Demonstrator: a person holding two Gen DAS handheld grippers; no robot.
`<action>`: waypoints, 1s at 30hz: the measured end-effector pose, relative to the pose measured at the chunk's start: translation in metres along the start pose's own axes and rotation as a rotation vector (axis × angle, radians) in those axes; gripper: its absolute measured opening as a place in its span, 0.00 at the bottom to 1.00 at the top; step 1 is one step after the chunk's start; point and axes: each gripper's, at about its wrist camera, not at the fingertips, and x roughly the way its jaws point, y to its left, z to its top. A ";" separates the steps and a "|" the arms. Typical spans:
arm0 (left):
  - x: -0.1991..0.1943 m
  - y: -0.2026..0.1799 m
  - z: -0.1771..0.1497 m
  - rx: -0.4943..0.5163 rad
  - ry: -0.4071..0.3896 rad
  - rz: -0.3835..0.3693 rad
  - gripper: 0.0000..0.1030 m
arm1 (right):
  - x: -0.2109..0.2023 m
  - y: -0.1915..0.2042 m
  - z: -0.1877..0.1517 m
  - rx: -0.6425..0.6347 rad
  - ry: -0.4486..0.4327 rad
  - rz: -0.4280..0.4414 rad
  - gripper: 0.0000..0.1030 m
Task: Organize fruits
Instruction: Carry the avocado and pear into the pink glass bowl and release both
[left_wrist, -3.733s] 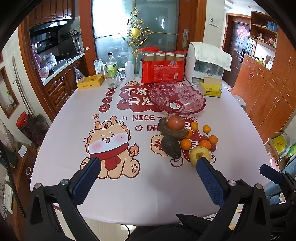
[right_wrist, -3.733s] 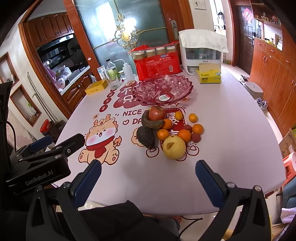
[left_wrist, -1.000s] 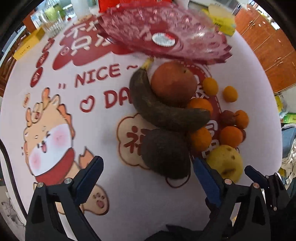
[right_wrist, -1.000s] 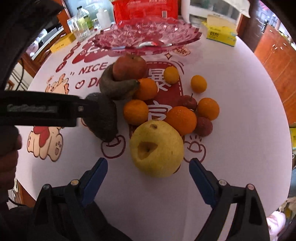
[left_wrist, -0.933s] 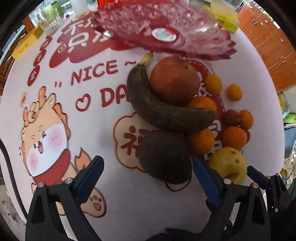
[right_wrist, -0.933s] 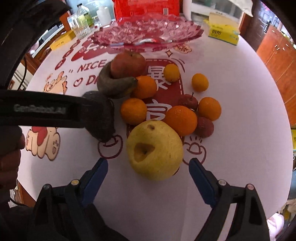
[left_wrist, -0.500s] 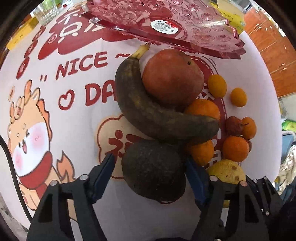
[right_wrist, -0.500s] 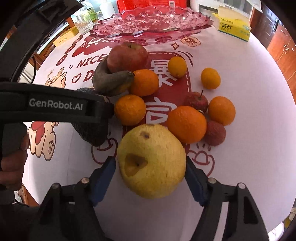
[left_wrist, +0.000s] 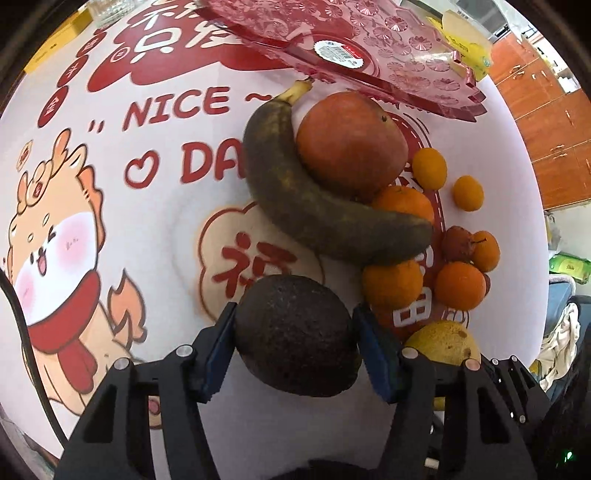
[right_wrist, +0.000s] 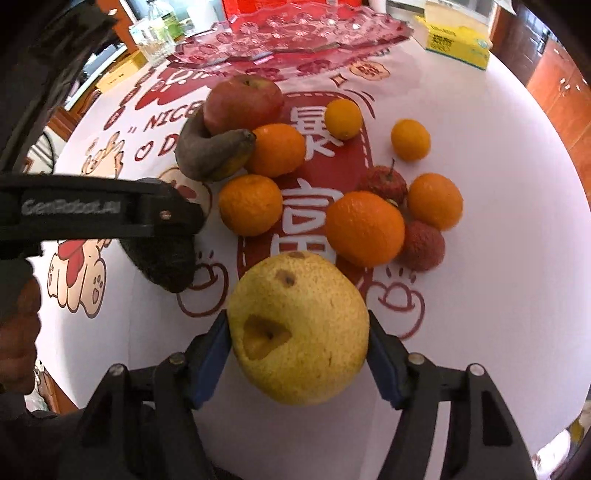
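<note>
**Operator A:** Both sets of jaws have just been closing, each around one fruit. We have the right gripper (right_wrist: 299, 354) pressed on the yellow pear (right_wrist: 298, 328), the largest piece, and the left gripper (left_wrist: 293, 347) pressed on the dark avocado (left_wrist: 295, 334). Neither fruit has visibly left the tablecloth (left_wrist: 147, 206).

**Operator B:** We judge the step as securing the two grips before the lift. We raise the pear straight up, since the orange (right_wrist: 364, 228) lies just behind it. We lift the avocado the same way, because the browned banana (left_wrist: 317, 206) lies just beyond it.

**Operator A:** We squeeze gently; both fruits look soft. The red glass dish (right_wrist: 295, 31), beyond the pile, is the likely destination. The small lychees (right_wrist: 423, 245) come last.
</note>
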 end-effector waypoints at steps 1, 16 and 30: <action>-0.003 0.002 -0.004 0.001 -0.004 0.001 0.59 | -0.001 0.000 -0.002 0.010 0.007 -0.008 0.66; -0.108 0.038 -0.015 0.010 -0.177 0.016 0.59 | -0.027 -0.027 -0.017 0.306 0.046 0.123 0.66; -0.208 0.027 0.054 0.088 -0.400 0.012 0.59 | -0.114 -0.046 0.085 0.283 -0.189 0.178 0.66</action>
